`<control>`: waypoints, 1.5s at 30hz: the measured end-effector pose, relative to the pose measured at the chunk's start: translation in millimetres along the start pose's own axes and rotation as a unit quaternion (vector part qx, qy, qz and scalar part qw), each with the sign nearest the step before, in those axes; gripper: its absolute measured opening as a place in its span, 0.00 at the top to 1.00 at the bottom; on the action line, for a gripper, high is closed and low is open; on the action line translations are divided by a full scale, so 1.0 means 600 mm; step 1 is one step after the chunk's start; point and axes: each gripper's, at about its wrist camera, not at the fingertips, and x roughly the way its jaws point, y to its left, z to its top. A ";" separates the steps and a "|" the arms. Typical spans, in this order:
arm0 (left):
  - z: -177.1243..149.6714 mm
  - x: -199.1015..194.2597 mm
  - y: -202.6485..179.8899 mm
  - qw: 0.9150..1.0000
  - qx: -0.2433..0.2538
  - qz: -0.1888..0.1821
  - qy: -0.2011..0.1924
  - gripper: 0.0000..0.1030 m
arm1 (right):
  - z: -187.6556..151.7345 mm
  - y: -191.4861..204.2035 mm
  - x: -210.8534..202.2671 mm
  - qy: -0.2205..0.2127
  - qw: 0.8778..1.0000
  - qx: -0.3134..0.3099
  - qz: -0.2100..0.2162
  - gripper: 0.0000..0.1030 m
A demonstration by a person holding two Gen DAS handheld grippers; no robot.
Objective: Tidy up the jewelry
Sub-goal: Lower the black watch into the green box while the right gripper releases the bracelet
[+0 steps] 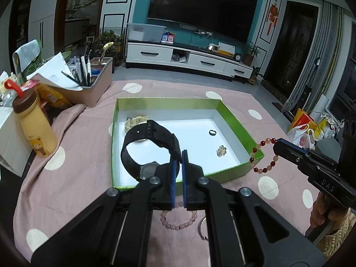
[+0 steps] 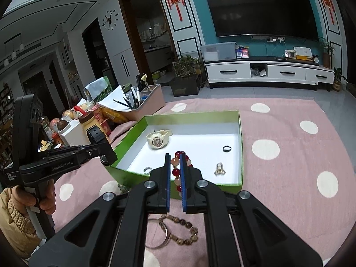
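A green box (image 1: 231, 115) with a white floor stands on the pink dotted cloth. My left gripper (image 1: 179, 155) is shut on the strap of a black watch (image 1: 151, 146) and holds it over the box's near left part. My right gripper (image 2: 175, 158) is shut on a red and orange bead bracelet (image 2: 175, 166), which hangs by the box's near right corner in the left wrist view (image 1: 264, 153). Inside the box lie a cream watch (image 2: 158, 139), a black ring (image 2: 227, 148), a gold flower piece (image 2: 219, 169) and a silver ring (image 2: 147, 170).
On the cloth in front of the box lie a pink bead bracelet (image 1: 178, 221), a brown bead bracelet (image 2: 184, 229) and a silver bangle (image 2: 160, 233). At the left stand a yellow bear bottle (image 1: 35, 124), a pen holder (image 1: 93, 82), papers and snacks.
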 end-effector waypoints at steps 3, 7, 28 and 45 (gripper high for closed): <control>0.009 0.012 0.000 1.000 0.002 -0.001 0.001 0.96 | 0.010 -0.003 0.009 -0.002 1.000 -0.001 -0.001 0.93; 0.023 0.034 0.001 1.000 0.001 -0.001 0.006 0.96 | 0.022 -0.005 0.023 -0.004 1.000 -0.001 -0.001 0.93; 0.038 0.155 0.020 0.997 -0.028 -0.013 0.069 0.96 | 0.024 -0.035 0.131 0.052 0.998 0.022 -0.010 0.93; 0.030 0.211 0.031 0.993 -0.050 -0.021 0.105 0.70 | 0.013 -0.058 0.168 0.074 0.996 0.042 -0.032 0.78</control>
